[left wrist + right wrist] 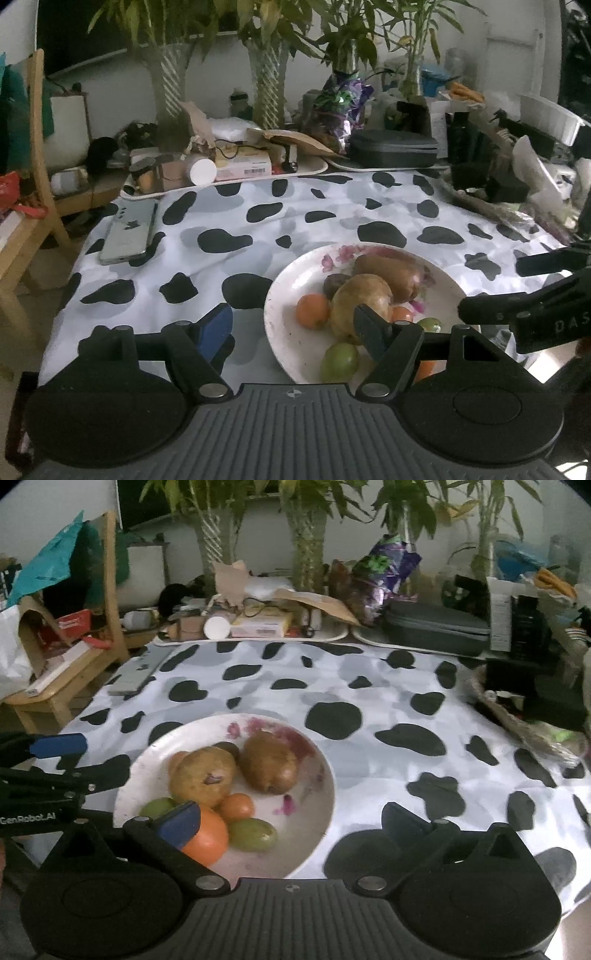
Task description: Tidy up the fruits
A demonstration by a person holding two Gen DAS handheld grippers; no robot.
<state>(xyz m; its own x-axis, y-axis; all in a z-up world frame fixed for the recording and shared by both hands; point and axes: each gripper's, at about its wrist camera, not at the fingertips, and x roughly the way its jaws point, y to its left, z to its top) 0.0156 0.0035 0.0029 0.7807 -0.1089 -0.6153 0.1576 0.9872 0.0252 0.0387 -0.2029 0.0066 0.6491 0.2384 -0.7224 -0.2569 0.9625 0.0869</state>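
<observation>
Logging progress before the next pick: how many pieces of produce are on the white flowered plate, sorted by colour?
On the white flowered plate:
Large brown rounded pieces: 2
Round orange fruits: 3
Smooth green fruits: 2
Small dark purple fruit, mostly hidden behind the brown ones: 1
Total: 8

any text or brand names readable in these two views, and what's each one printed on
"GenRobot.AI": on the left gripper, seen in the right wrist view.
"DAS", cut off by the frame edge: on the right gripper, seen in the left wrist view.
Barcode label on the pink box: too blurred to read.
</observation>
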